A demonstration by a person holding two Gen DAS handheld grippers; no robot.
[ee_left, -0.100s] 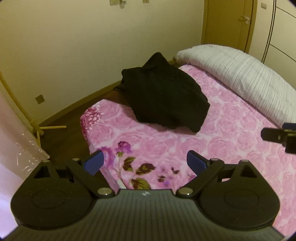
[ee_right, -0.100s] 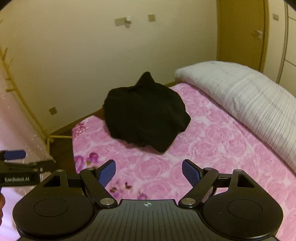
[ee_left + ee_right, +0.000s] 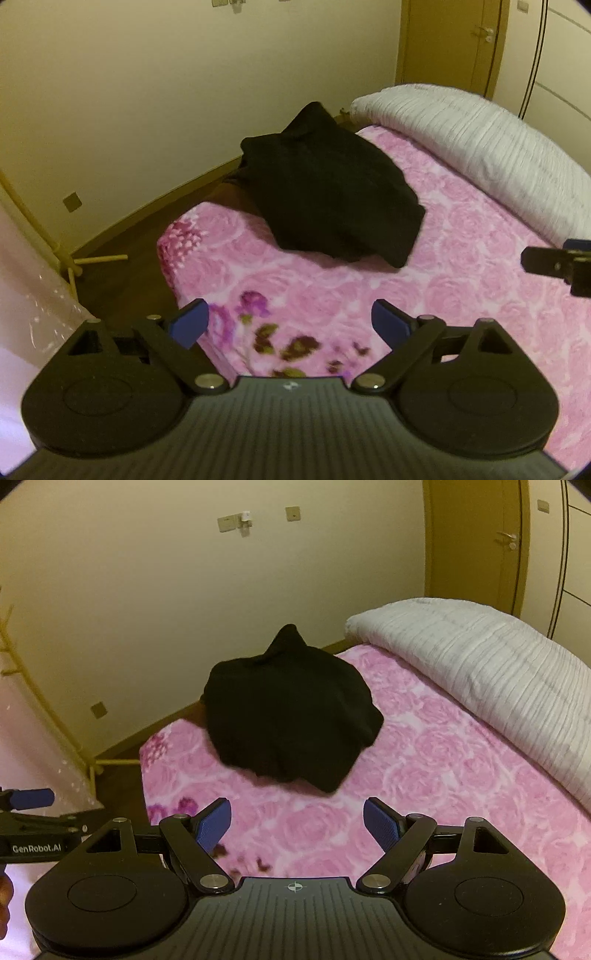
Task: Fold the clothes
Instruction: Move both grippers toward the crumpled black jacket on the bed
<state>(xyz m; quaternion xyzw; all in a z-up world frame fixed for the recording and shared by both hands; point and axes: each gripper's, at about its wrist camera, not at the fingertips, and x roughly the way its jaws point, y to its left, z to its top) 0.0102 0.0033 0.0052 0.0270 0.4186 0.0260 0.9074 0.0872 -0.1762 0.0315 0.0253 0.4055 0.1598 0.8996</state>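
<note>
Two grippers are held over the bed [image 3: 461, 295]: left gripper [image 3: 290, 326] and right gripper [image 3: 297, 825], jaws spread wide, nothing gripped. "GenRobot.AI" is printed on the left one. A crumpled black garment [image 3: 288, 712] is heaped ahead on the pink rose blanket

The left matte-black plastic claw [image 3: 290, 325] is showing two blue rubber-faced fingertips [image 3: 190, 325], silver pivot screws and a ribbed grey body with a small white emblem. The matching right black claw [image 3: 297, 825] is wearing textured blue pads [image 3: 382, 827]; white "GenRobot.AI" lettering is showing on the left one's side.
</note>
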